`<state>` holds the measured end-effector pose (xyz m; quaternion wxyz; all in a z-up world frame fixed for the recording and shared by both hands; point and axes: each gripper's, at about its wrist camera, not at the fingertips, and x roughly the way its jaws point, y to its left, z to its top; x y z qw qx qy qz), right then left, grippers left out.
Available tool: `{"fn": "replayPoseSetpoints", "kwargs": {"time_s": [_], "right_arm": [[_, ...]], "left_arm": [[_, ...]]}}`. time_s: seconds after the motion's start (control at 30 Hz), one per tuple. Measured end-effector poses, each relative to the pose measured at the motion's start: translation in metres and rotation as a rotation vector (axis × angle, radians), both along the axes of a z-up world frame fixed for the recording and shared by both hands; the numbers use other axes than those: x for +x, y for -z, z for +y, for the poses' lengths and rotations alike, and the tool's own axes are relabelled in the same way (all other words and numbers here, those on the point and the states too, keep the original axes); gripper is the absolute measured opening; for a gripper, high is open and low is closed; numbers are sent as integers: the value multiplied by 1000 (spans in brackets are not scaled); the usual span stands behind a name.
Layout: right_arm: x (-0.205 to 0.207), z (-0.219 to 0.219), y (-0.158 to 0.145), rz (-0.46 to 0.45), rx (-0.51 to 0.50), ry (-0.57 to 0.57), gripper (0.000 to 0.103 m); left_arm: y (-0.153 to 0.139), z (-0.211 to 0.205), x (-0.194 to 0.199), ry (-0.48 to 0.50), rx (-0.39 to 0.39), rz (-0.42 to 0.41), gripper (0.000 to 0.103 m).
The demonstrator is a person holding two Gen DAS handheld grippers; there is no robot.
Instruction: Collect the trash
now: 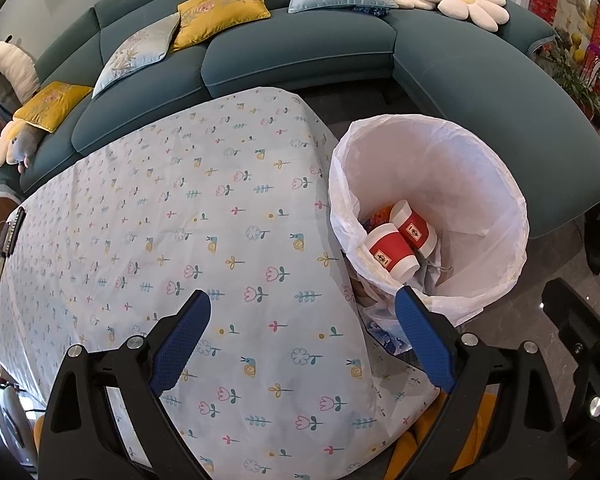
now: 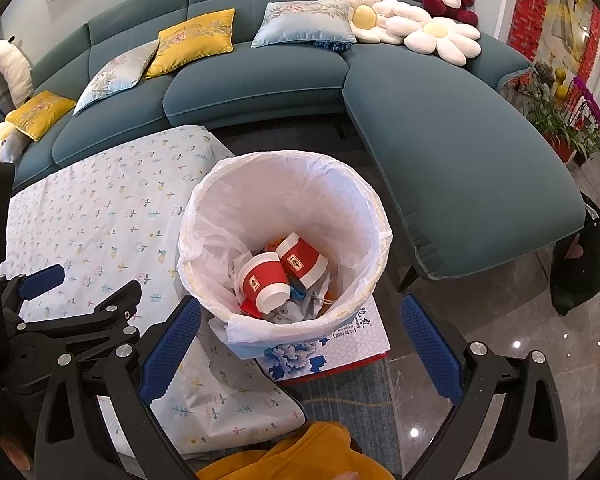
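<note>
A bin lined with a white bag [image 1: 480, 168] [image 2: 352, 200] stands at the right end of a table covered with a flower-print cloth [image 1: 188, 216] [image 2: 100, 216]. Inside the bin lie two red and white paper cups [image 1: 396, 246] [image 2: 276, 276] on crumpled paper and other scraps. My left gripper [image 1: 304, 312] is open and empty above the table's near right corner, beside the bin. My right gripper [image 2: 300, 320] is open and empty, over the bin's near rim. The left gripper also shows in the right wrist view [image 2: 48, 280].
A teal corner sofa [image 1: 480, 76] [image 2: 440, 132] with cushions and plush toys wraps behind and to the right. The bin stands on a blue and white box [image 2: 332, 344]. Remotes [image 1: 10, 232] lie at the table's far left edge. Yellow clothing [image 2: 300, 452] shows below. Plants [image 2: 572, 112] stand far right.
</note>
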<state>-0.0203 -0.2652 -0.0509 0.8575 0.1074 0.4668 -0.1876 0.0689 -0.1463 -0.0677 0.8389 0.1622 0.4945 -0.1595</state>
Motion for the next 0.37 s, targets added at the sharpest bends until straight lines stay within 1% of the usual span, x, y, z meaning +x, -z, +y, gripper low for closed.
{"fn": "replayPoseSetpoints", "kwargs": {"time_s": [0.37], "right_arm": [[3, -1, 7, 11, 1, 3, 96]], "left_arm": [[11, 5, 4, -10, 2, 28, 89]]}}
